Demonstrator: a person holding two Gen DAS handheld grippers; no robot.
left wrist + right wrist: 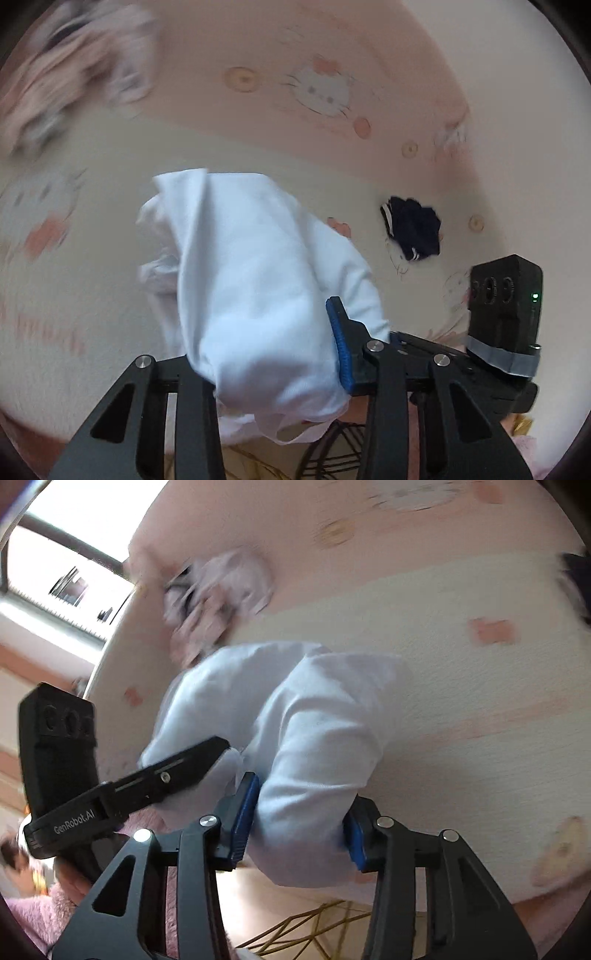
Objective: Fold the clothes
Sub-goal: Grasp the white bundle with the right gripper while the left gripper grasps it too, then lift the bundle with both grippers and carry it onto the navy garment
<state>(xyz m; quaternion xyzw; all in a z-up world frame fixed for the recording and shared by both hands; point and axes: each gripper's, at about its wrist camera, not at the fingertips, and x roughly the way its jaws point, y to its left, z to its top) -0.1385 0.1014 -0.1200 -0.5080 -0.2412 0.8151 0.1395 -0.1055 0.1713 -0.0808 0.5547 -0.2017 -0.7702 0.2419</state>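
Folding hasn't really begun: the crumpled white cotton garment (255, 280) hangs mid-frame, bunched up, with the left gripper (273, 369) and right gripper (299, 834) both pinching it. Pink striped clothes (70, 70) (upper left, blurry) and a dark navy piece (413, 229) wait unfolded.

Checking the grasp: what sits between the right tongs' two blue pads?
A bunched fold of the white garment fills the gap between the right tongs, pressed by both blue pads; the right wrist view shows it.
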